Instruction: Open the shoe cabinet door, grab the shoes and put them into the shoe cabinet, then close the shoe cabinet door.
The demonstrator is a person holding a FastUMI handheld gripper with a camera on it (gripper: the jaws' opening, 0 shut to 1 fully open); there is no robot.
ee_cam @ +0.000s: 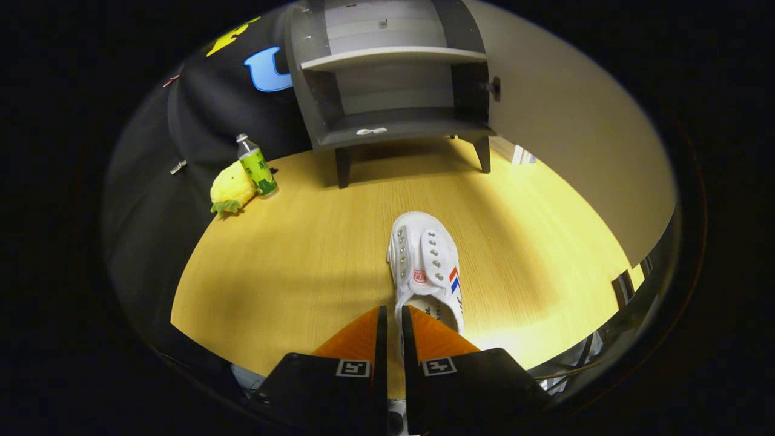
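A white slip-on shoe (425,257) with metal eyelets lies just ahead of my fingers, toe pointing at the cabinet. My gripper (392,312) is shut on the shoe's heel rim, with both fingers pressing on the thin edge between them. Beyond the shoe stands the grey shoe cabinet (393,57) on short legs. It shows a middle shelf and a bottom shelf inside. Its door (563,121) is swung wide open to the right.
The wooden tabletop (303,260) carries everything. A green-labelled bottle (257,169) and a yellow pineapple plush (230,191) sit left of the cabinet by the black cloth wall. A small white patch (371,131) lies on the cabinet's bottom shelf.
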